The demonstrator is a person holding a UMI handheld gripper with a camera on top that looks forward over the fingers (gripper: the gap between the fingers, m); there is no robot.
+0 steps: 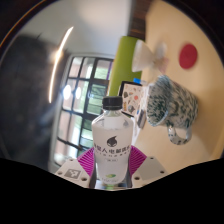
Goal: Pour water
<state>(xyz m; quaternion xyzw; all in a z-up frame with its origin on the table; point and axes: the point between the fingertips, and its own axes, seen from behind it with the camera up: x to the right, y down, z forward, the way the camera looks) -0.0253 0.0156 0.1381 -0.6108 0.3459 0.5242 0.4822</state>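
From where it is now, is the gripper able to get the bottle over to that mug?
Probably yes. The gripper is shut on the bottle, and the mug stands just beyond to the right, with nothing seen between them.

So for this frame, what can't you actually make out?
- Bottle: its base, cut off below the pink pads in the gripper view.
- Label text: too small to read.
- Mug: contents hidden by its patterned wall.
- Water level: unclear through the plastic.
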